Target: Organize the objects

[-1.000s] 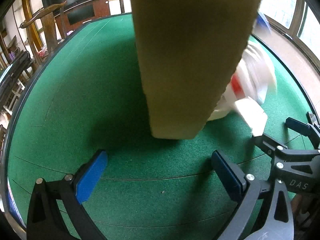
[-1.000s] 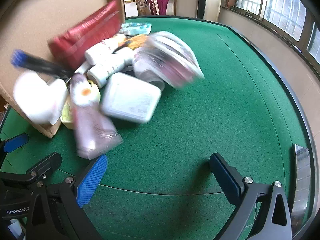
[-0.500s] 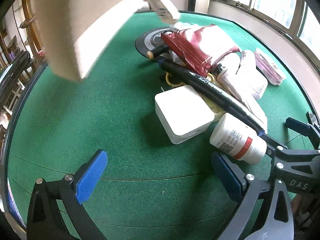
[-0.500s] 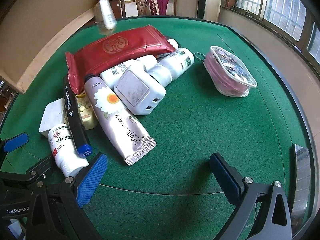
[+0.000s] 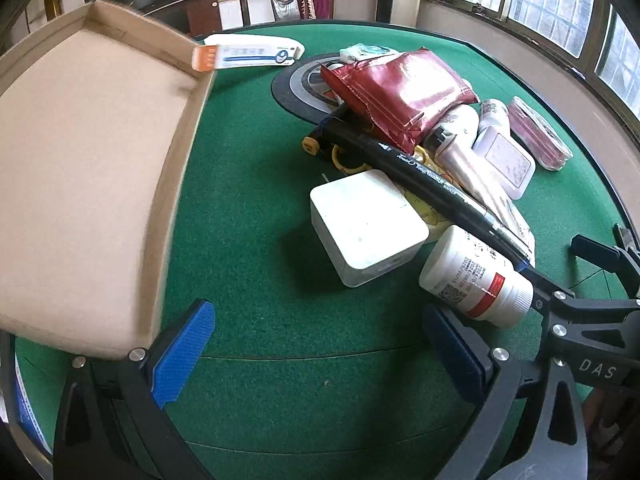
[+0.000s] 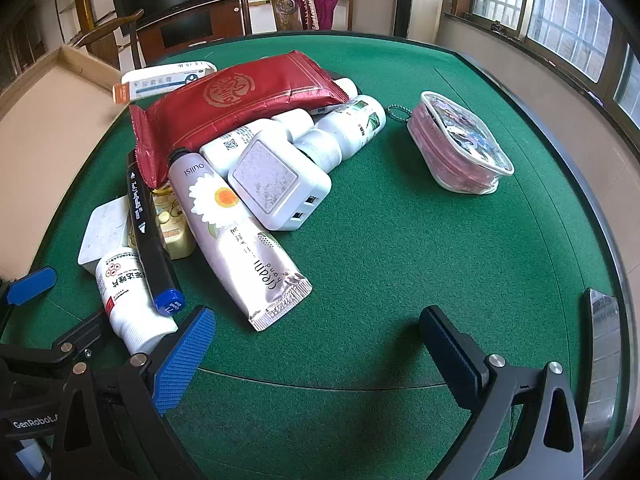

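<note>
A heap of objects lies on the green table: a red foil pouch (image 6: 240, 100), a black marker (image 5: 432, 188), a white square box (image 5: 366, 226), a white pill bottle (image 5: 476, 278), a daisy-print cream tube (image 6: 236, 232), a white USB charger (image 6: 280, 184) and a pink clear pouch (image 6: 460, 144) set apart at the right. An empty cardboard tray (image 5: 80, 184) sits at the left, blurred, with a white medicine carton (image 5: 248, 56) at its far corner. My left gripper (image 5: 316, 354) and right gripper (image 6: 316, 354) both stand open and empty, near the heap.
The round green table (image 6: 440, 260) has a dark raised rim (image 6: 612, 240). A black disc mat (image 5: 296, 88) lies under the heap's far side. Wooden chairs and a dark cabinet stand beyond the table; windows line the right wall.
The cardboard tray, upended over the table a second ago, has dumped its contents into a heap and swung down to the left, open side up. Both grippers have stayed in place.
</note>
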Motion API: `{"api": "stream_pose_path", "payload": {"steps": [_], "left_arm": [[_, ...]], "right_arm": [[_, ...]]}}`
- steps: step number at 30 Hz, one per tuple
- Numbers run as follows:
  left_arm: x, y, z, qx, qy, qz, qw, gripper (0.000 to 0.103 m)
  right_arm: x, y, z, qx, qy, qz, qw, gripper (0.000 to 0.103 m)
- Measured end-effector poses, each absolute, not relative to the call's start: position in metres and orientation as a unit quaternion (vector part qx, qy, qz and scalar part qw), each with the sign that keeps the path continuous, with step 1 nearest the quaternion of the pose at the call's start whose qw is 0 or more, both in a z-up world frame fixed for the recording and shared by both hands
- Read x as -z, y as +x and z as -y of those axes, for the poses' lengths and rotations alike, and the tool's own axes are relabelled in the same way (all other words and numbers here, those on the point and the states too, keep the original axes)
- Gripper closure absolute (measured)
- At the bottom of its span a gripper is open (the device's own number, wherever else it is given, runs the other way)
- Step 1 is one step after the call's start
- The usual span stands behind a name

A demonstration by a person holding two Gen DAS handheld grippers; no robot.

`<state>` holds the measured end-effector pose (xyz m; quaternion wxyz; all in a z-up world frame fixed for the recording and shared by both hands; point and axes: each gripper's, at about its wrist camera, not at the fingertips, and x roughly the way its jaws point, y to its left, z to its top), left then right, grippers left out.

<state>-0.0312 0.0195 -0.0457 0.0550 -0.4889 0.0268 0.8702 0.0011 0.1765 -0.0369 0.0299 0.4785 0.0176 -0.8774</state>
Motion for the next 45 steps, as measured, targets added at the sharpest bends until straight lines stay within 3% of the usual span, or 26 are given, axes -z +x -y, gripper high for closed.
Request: {"api": "stream_pose_path", "payload": {"steps": [45], "left_arm": [[0.0466, -0.0289, -0.0186, -0.871, -0.488, -0.027, 0.052, 0.0]], "right_arm": [[0.0358, 0.0021, -0.1718, 0.877, 0.479, -0.016, 0.026, 0.0]]}}
